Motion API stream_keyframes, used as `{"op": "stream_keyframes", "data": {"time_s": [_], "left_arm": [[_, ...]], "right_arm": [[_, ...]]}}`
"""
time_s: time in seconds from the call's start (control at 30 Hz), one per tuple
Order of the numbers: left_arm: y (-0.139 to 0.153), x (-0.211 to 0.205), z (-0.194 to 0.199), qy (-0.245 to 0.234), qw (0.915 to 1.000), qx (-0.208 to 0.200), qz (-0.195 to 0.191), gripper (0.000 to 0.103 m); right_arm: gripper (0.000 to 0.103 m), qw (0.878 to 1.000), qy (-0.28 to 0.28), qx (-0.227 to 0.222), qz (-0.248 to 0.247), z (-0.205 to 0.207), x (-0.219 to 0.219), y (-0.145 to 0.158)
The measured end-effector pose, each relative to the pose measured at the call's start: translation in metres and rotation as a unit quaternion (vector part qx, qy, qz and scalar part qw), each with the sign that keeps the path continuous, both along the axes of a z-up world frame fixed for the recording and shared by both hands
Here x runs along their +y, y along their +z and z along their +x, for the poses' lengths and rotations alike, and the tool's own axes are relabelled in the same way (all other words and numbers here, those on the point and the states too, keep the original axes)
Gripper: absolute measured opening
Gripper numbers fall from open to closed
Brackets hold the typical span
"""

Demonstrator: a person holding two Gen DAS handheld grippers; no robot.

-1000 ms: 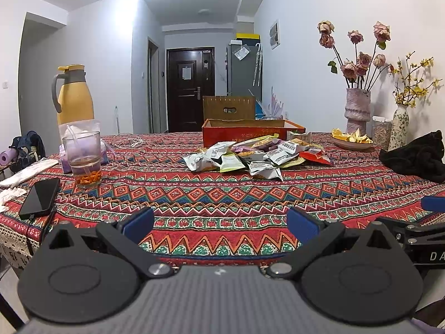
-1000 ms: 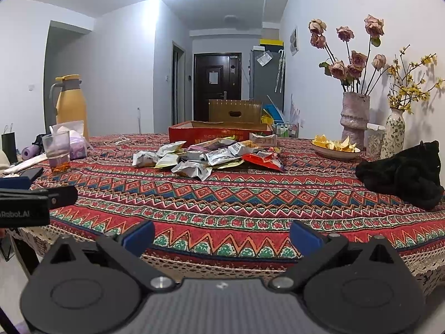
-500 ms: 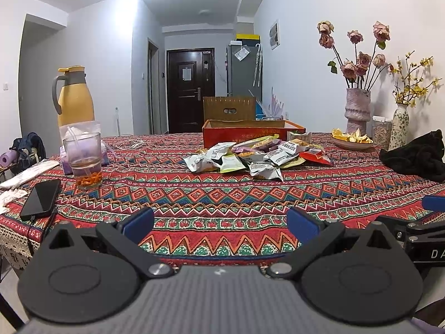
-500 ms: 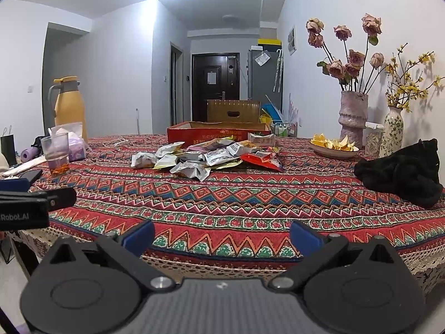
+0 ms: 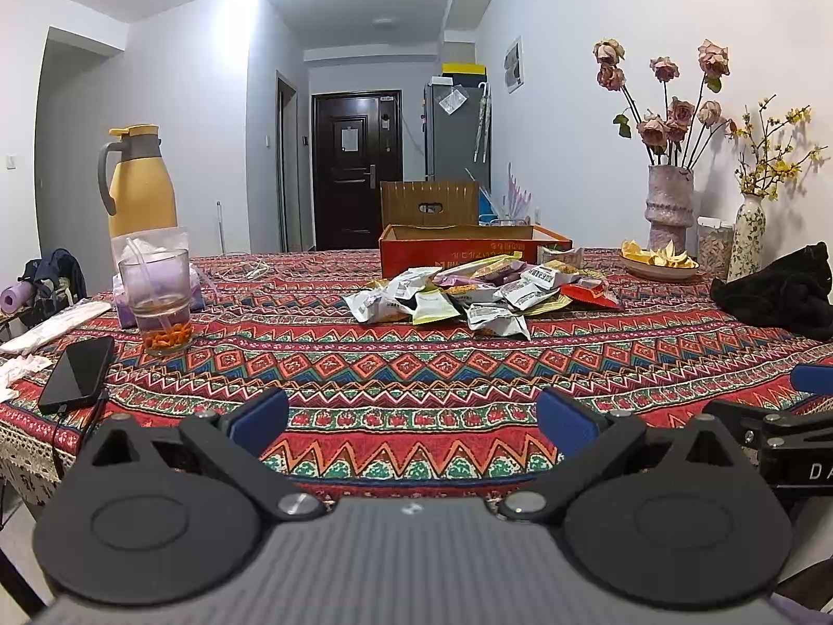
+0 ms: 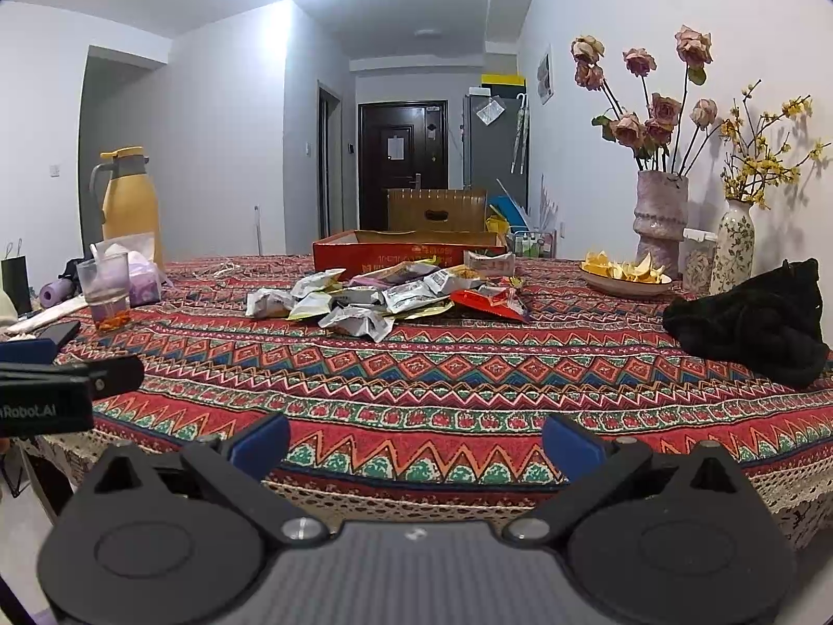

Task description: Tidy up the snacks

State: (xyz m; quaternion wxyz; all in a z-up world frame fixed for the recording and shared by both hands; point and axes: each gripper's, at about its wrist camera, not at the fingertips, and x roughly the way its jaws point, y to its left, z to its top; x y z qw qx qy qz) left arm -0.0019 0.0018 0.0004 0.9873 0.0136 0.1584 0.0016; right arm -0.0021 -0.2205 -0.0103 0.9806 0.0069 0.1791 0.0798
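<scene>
glass [image 5: 157,299] and phone [image 5: 78,374] sit left of snack pile [image 5: 468,294].

Both wrist cameras are looking from the near edge of the desk [image 5: 416,359], low and almost level, toward the far door. The left view is sitting more to the left and a little nearer. Both are sharing the snack pile [image 5: 479,294] [image 6: 380,299], the red box [image 5: 468,252] and the flower vase [image 6: 658,221].
</scene>
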Motion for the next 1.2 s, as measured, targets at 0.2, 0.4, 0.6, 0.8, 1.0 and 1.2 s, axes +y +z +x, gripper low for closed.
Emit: {"op": "stream_keyframes", "data": {"time_s": [0.2,0.4,0.6,0.8,1.0,1.2], "left_arm": [[0.0,0.0,0.0,0.0,1.0,0.001,-0.001,0.103],[0.0,0.0,0.0,0.0,1.0,0.002,-0.001,0.103],[-0.003,0.001,0.008,0.005,0.9999,0.012,0.0,0.103],[-0.01,0.01,0.032,0.019,0.9989,0.041,-0.01,0.103],[-0.005,0.011,0.05,0.019,0.9987,0.045,-0.009,0.103],[-0.003,0.009,0.069,0.016,0.9983,0.056,-0.008,0.103]], "right_arm": [[0.103,1.0,0.0,0.006,-0.001,0.001,0.001,-0.002],[0.103,1.0,0.0,0.003,-0.001,0.0,0.001,-0.001],[0.103,1.0,0.012,0.0,0.005,0.005,0.0,-0.005],[0.103,1.0,0.0,0.008,0.008,0.029,-0.005,-0.01],[0.103,1.0,-0.008,0.015,0.022,0.043,-0.01,-0.009],[0.103,1.0,-0.011,0.013,0.015,0.056,-0.01,-0.007]]}}
